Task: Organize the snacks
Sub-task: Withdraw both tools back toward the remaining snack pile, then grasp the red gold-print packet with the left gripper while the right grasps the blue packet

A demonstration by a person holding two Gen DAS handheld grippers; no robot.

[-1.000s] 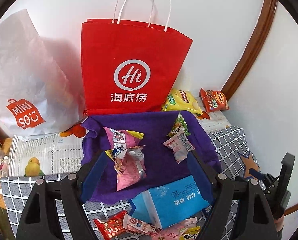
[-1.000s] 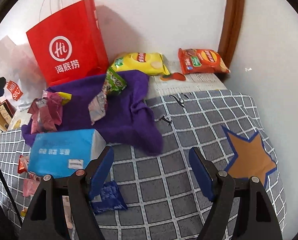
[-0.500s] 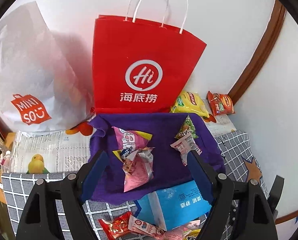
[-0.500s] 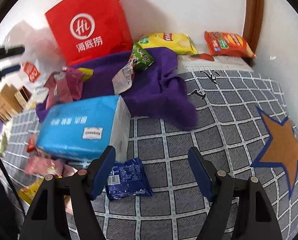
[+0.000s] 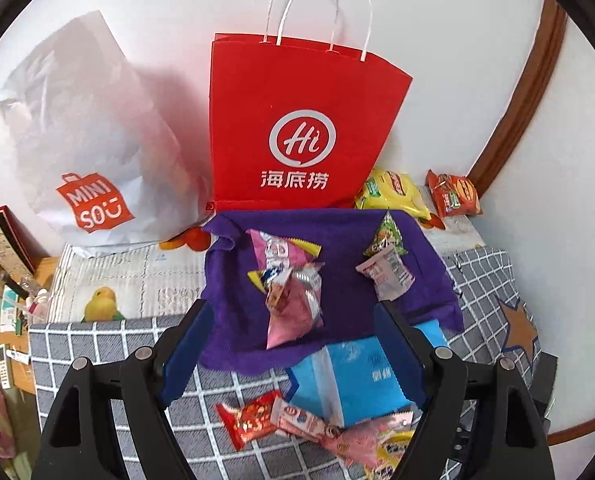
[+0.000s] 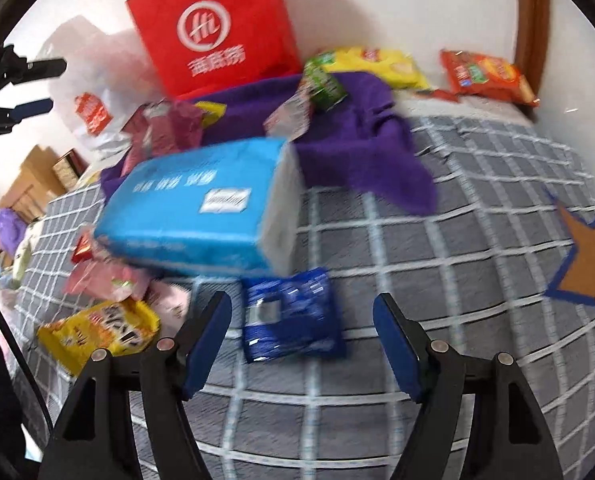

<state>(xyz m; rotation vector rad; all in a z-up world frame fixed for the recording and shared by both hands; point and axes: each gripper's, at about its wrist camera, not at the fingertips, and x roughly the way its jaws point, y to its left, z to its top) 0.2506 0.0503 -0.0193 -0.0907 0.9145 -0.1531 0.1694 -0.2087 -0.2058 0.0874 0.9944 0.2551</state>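
Blue snack packet (image 6: 291, 314) lies between the wide-open, empty right hand-held gripper (image 6: 301, 344) fingers, untouched

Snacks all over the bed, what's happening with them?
Someone with a gripper in each hand is tidying snacks. Both grippers are open and hold nothing. The right gripper hovers over a blue packet on the checked blanket, beside a tissue pack. The left gripper faces a pink packet on the purple cloth, before a red bag.
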